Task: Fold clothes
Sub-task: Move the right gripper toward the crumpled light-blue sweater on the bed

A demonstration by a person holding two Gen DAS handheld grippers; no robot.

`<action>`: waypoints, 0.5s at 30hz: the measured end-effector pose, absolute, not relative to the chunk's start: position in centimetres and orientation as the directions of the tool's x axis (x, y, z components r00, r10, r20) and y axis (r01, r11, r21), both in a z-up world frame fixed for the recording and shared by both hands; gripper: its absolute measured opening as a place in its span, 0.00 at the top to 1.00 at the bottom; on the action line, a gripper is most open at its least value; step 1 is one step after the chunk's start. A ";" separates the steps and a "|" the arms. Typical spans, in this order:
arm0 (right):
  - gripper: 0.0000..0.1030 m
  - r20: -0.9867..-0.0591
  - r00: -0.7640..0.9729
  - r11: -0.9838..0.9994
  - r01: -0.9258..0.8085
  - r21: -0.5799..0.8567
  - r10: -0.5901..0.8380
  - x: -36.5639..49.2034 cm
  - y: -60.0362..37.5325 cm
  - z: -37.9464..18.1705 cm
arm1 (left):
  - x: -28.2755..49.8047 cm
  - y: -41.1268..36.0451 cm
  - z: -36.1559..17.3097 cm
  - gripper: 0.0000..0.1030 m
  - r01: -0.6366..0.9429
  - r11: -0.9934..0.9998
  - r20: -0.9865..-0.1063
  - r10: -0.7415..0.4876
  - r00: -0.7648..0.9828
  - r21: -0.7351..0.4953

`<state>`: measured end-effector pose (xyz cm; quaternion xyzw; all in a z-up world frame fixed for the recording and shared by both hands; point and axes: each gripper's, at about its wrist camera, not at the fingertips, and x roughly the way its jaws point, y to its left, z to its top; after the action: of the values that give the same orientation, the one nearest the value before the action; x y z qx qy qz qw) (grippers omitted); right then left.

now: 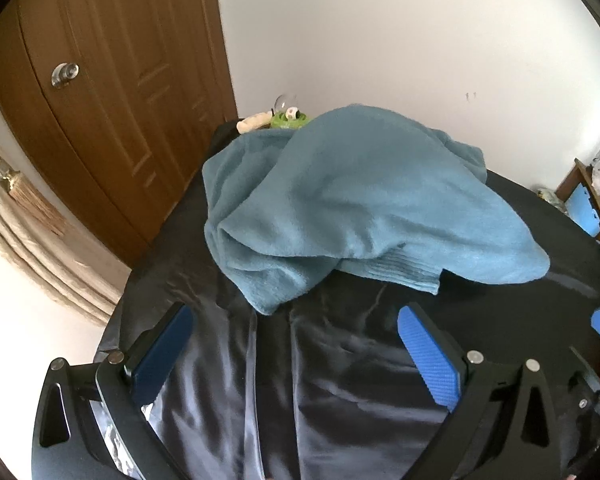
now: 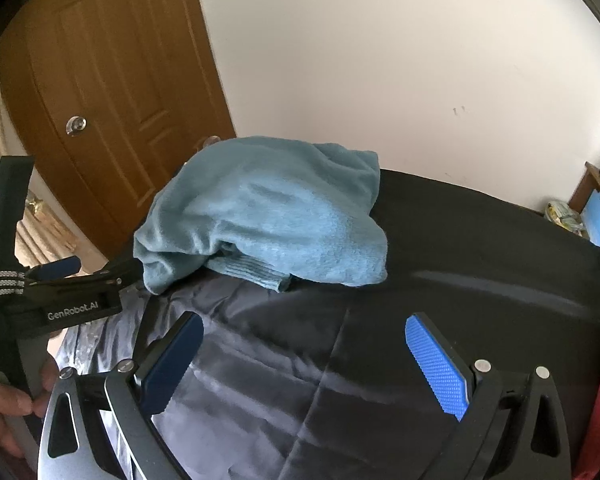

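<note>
Nearest you, the left gripper [image 1: 296, 356] and right gripper [image 2: 304, 364] both gape wide, holding nothing, over a glossy dark garment [image 1: 300, 380] that looks thin and slippery. Beyond it, the blue sweater [image 1: 340, 200] lies heaped on the black table [image 2: 480, 248]: soft, bulky, light. Pinch its 2 ribbed hem [image 2: 256, 272] corners.

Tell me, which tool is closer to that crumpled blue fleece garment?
Left, probably. The left tool sits open at the crumpled blue fleece garment's near left edge; the right tool hangs open farther back over dark shiny fabric.
</note>
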<state>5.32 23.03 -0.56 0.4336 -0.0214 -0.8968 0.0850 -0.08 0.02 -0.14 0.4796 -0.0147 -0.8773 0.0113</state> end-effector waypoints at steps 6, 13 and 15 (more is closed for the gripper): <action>0.00 -0.777 -0.603 -0.983 0.136 0.124 -0.181 4.5 23.0 -1.1 | -0.4 0.4 -0.9 0.00 0.012 -0.996 -0.827 -0.084 -0.556 0.094; 0.00 -0.793 -0.582 -0.983 0.141 0.118 -0.179 3.7 23.2 -2.2 | -2.2 -1.6 -2.2 0.00 0.019 -0.998 -0.860 -0.063 -0.506 0.062; 0.00 -0.798 -0.577 -0.983 0.139 0.116 -0.175 3.5 23.2 -2.5 | -2.6 -2.0 -2.4 0.00 0.020 -0.998 -0.867 -0.061 -0.495 0.059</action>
<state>3.47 23.16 -2.46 0.4513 -0.0200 -0.8877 0.0887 -2.61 -2.00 -2.40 0.5020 -0.0205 -0.8643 0.0236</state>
